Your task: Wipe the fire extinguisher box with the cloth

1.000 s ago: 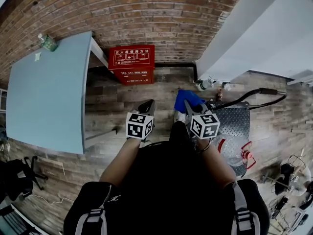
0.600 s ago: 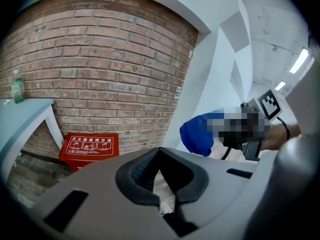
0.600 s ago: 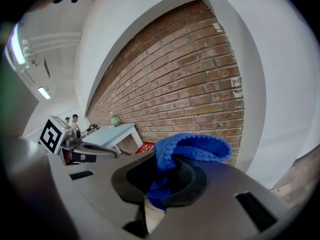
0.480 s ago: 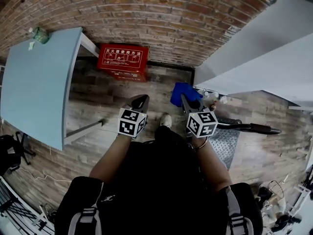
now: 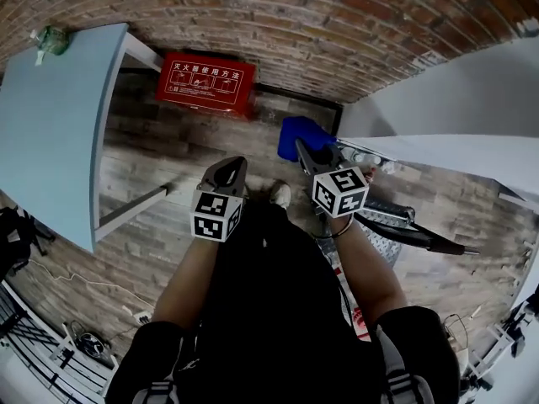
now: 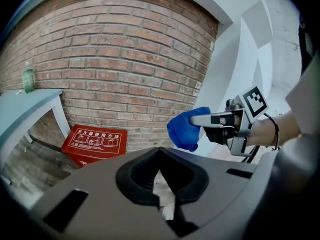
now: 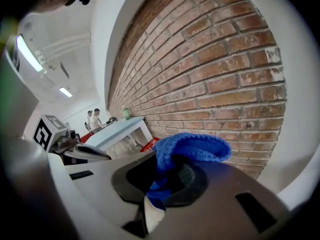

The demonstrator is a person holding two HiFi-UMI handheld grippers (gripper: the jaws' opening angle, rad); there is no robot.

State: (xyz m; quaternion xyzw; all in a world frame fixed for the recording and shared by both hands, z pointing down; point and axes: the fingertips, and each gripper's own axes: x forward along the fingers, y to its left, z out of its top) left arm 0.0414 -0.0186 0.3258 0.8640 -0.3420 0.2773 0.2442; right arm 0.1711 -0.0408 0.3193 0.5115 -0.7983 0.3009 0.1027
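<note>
Your right gripper (image 5: 307, 154) clamped on cloth (image 5: 296, 133), your left gripper (image 5: 227, 173) jaws together on nothing, red box (image 5: 205, 82) on floor (image 5: 168, 154) by brick wall (image 5: 278, 23), well apart from both grippers

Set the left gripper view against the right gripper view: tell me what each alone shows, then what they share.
Left only: the right gripper with its marker cube, and the left jaws shut on nothing. Right only: the left gripper, two distant people, ceiling lights. Both: the blue cloth in the right jaws, the red fire extinguisher box, the table, the brick wall.
</note>
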